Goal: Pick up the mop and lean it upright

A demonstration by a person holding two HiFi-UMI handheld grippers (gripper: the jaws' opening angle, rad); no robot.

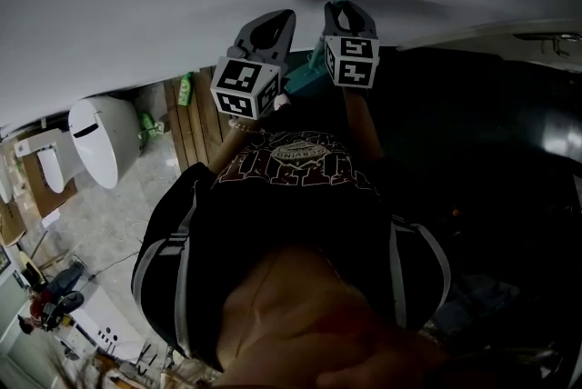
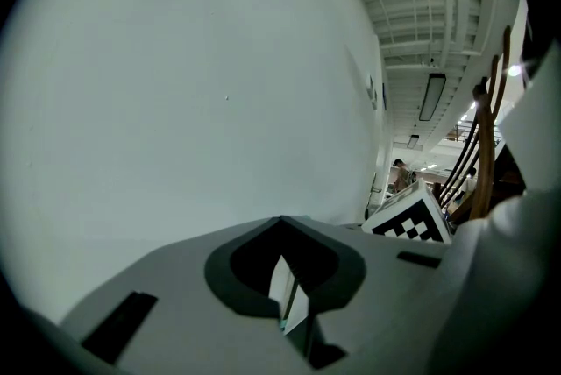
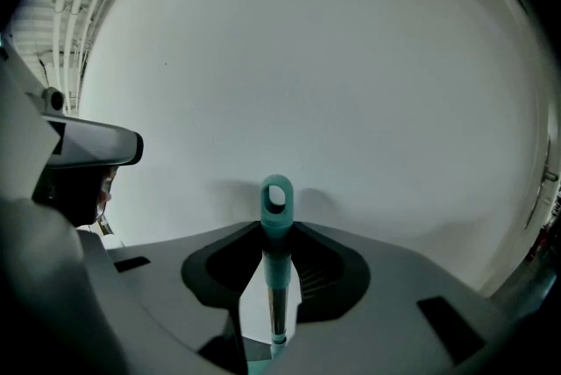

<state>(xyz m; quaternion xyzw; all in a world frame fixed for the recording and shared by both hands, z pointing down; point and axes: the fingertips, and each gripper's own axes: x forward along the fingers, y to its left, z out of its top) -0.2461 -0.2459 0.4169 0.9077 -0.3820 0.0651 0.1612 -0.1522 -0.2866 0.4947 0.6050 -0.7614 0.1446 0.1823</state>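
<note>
Mop handle (image 3: 277, 272): stood upright and high, with its teal loop end (image 3: 277, 196) close in front of the white wall (image 3: 368, 58). Contact with the wall cannot be confirmed. The mop head is not in view.
Right claw (image 3: 277, 231): pinched on the mop handle just below the loop end.
Left claw (image 2: 282, 224): tips pressed together with nothing between them; it is raised beside the right claw and is not on the handle.
Risk, sliding: the lower end is unseen, so its footing is unchecked. If it is set too far out on the tiled floor (image 1: 136, 205), the mop is likely to slide down the wall once released.
Risk, rolling: only a narrow rounded tip would bear on a flat wall. A sideways lean at release could let it roll off.
Risk, release: if the right claw is drawn back before being spread wide enough, the handle could be dragged off the wall.
Risk, backup: no second support is provided by the left claw.
</note>
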